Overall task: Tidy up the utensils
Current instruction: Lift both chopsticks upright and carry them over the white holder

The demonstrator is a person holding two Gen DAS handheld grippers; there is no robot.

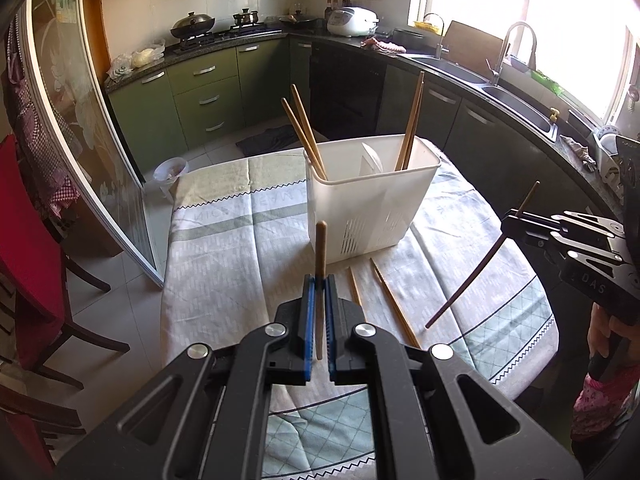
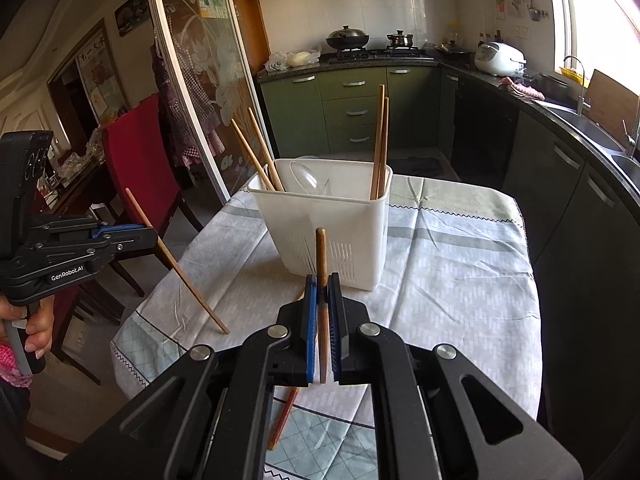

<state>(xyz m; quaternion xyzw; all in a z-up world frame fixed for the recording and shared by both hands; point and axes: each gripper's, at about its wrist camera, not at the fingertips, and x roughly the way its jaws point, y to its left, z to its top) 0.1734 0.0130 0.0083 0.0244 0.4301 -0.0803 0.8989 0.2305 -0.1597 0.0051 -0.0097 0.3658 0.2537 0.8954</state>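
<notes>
A white utensil holder [image 1: 368, 200] [image 2: 328, 224] stands on the cloth-covered table [image 1: 224, 248]. It holds two chopsticks at its left end [image 1: 304, 132], two at its right end [image 1: 412, 128], and a clear spoon [image 2: 308, 180] in the middle. My left gripper [image 1: 319, 280] is shut on a wooden chopstick [image 1: 320, 248], held upright in front of the holder; it also shows in the right wrist view [image 2: 148, 236]. My right gripper [image 2: 322, 280] is shut on another chopstick [image 2: 321, 256], also seen in the left wrist view [image 1: 508, 216]. Two loose chopsticks [image 1: 392, 300] lie on the cloth.
A red chair [image 2: 136, 152] stands left of the table beside a glass sliding door [image 2: 192, 80]. Green kitchen cabinets [image 1: 208, 92], a stove with pots [image 1: 192, 26], a rice cooker [image 1: 352, 20] and a sink [image 1: 512, 100] run along the back and right.
</notes>
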